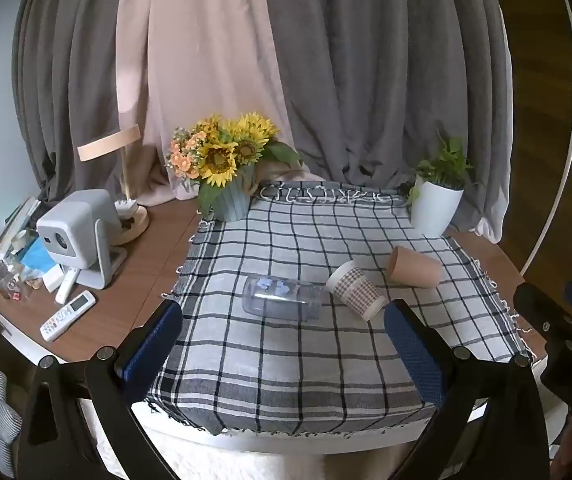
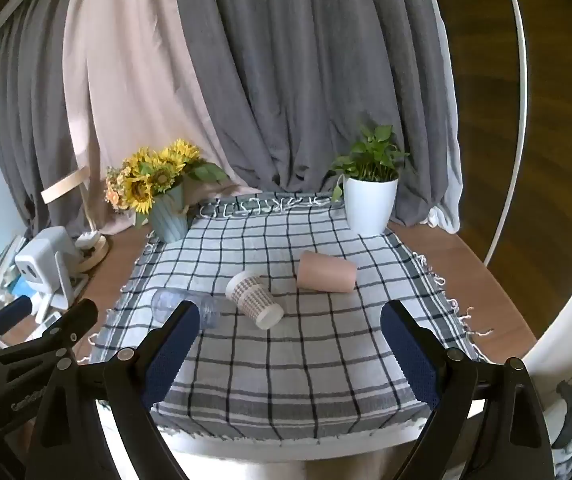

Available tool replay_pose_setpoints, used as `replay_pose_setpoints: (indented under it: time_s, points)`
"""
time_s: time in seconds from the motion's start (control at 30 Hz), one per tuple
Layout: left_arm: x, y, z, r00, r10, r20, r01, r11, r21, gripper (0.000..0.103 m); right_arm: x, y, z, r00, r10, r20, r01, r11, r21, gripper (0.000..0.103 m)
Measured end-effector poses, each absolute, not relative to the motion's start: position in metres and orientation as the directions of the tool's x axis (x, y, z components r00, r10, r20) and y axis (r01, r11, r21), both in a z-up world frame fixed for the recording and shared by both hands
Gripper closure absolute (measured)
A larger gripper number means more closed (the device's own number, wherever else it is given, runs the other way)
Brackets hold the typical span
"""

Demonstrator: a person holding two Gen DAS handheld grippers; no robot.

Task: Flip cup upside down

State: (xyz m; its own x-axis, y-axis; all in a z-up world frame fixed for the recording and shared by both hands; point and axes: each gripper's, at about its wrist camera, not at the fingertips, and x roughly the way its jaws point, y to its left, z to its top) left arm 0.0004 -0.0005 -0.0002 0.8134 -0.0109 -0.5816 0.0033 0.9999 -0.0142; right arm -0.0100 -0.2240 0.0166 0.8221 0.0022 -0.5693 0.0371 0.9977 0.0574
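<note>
Three cups lie on their sides on the checked cloth (image 1: 286,360): a clear plastic cup with blue flowers (image 1: 282,298) (image 2: 184,307), a white paper cup with a houndstooth pattern (image 1: 356,290) (image 2: 255,299), and a plain pink-brown cup (image 1: 416,266) (image 2: 326,271). My left gripper (image 1: 284,322) is open and empty, held near the table's front edge, short of the clear cup. My right gripper (image 2: 290,326) is open and empty, in front of the patterned cup. In the right wrist view its left finger (image 2: 172,348) hides part of the clear cup.
A sunflower vase (image 1: 228,168) (image 2: 158,192) stands at the cloth's back left, a white potted plant (image 1: 438,196) (image 2: 370,192) at the back right. A projector (image 1: 78,232), a lamp (image 1: 126,184), a remote (image 1: 68,315) and clutter fill the table's left side. Curtains hang behind.
</note>
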Motion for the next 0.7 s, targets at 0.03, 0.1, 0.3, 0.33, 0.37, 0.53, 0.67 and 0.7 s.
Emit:
replay_pose_setpoints:
  time_s: [0.03,0.1,0.3,0.33,0.37,0.53,0.67,0.7]
  points:
    - [0.001,0.0,0.0,0.812,-0.015,-0.583,0.008,1.0,-0.015,0.0,-0.01,-0.224,0.016,0.823,0.004,-0.568,0.037,0.998,0.06,0.011]
    - [0.0,-0.004,0.0,0.817,0.007,-0.577,-0.005,1.0,0.005,0.0,-0.009,-0.223,0.016,0.82,0.006,-0.573,0.037,0.997,0.063,0.011]
    - [-0.003,-0.008,0.01,0.821,-0.009,-0.57,0.007,1.0,-0.005,0.0,-0.009,-0.225,0.023,0.829,0.02,-0.559,0.034,0.996,0.086,0.011]
    - [-0.003,-0.007,0.011,0.823,-0.012,-0.568,0.01,1.0,-0.007,0.0,-0.01,-0.223,0.024,0.831,0.021,-0.556,0.033,0.996,0.086,0.011]
    - [-0.004,-0.002,0.01,0.825,-0.019,-0.565,0.013,1.0,-0.015,0.0,-0.01,-0.223,0.025,0.831,0.023,-0.555,0.031,0.996,0.087,0.011]
    - [-0.007,0.001,0.01,0.832,-0.017,-0.555,0.015,1.0,-0.008,0.0,-0.014,-0.221,0.029,0.838,0.019,-0.546,0.033,0.996,0.086,0.011]
    - [-0.006,-0.001,0.012,0.831,-0.019,-0.556,0.015,1.0,-0.012,0.0,-0.019,-0.22,0.027,0.835,0.025,-0.55,0.035,0.995,0.098,0.011]
    - [-0.006,-0.001,0.012,0.831,-0.019,-0.556,0.015,1.0,-0.012,0.0,-0.019,-0.219,0.027,0.834,0.025,-0.551,0.035,0.994,0.099,0.011]
